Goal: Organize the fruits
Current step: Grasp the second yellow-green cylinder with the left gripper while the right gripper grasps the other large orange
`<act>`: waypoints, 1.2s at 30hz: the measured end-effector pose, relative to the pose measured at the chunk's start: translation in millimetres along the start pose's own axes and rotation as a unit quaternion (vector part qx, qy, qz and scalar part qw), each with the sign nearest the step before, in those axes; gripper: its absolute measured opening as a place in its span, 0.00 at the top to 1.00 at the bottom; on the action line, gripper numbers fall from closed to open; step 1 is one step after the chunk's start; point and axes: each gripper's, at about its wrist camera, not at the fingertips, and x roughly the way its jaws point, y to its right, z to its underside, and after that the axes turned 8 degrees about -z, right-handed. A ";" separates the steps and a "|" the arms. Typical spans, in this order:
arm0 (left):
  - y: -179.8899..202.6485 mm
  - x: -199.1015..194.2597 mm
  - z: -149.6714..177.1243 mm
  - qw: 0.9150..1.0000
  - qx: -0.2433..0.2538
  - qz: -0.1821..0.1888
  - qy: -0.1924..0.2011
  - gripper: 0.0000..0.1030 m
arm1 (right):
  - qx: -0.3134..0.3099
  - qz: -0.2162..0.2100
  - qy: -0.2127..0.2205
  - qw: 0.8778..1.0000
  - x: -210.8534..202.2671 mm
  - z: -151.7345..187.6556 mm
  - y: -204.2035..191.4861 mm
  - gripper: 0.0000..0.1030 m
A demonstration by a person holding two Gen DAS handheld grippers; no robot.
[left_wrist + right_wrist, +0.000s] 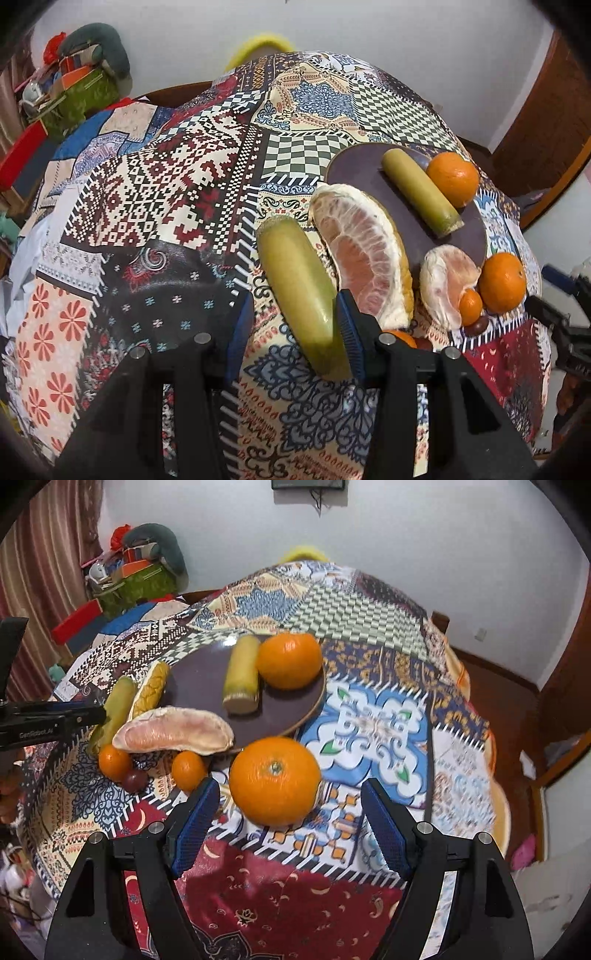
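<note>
My left gripper (pixel 295 325) is open around a green sugarcane piece (pixel 301 291) lying on the patterned cloth; the right pad touches it, the left pad stands apart. A dark plate (pixel 369 170) holds another sugarcane piece (pixel 419 192) and an orange (pixel 452 177). Two peeled pomelo segments (pixel 364 254) (pixel 445 284) lie by the plate's near edge. My right gripper (pixel 291 830) is open, with a large orange (pixel 275 781) between its fingers on the cloth. The plate (pixel 207 686) is just beyond it.
Two small oranges (pixel 114 760) (pixel 188 770) and a dark round fruit (pixel 133 780) lie near the pomelo segment (pixel 173 731). The left gripper (pixel 51 720) reaches in from the left. Clutter and boxes (pixel 136 576) stand at the table's far left. The table edge drops off at the right.
</note>
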 end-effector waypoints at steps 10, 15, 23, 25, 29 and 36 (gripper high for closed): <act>7.9 18.0 -3.6 1.000 -0.003 -0.010 0.003 0.52 | 0.023 -0.008 -0.016 1.000 17.9 4.2 9.7 0.23; 9.4 24.9 -3.8 1.000 0.000 -0.011 0.002 0.51 | 0.026 -0.014 -0.020 0.999 26.9 2.2 7.0 0.23; 4.5 20.7 -1.8 1.000 -0.002 0.004 0.008 0.57 | 0.040 -0.025 -0.022 0.999 40.8 -1.2 7.9 0.25; 0.7 18.5 -1.3 1.000 -0.001 0.009 0.006 0.59 | 0.043 -0.031 -0.022 0.998 40.7 -0.3 8.9 0.32; -4.1 10.3 2.5 1.000 0.017 -0.002 0.010 0.62 | 0.037 -0.038 -0.021 0.998 37.7 0.7 6.9 0.39; -12.7 -2.5 17.5 0.999 0.031 -0.008 0.008 0.63 | 0.025 -0.032 -0.011 0.999 25.4 9.5 5.3 0.39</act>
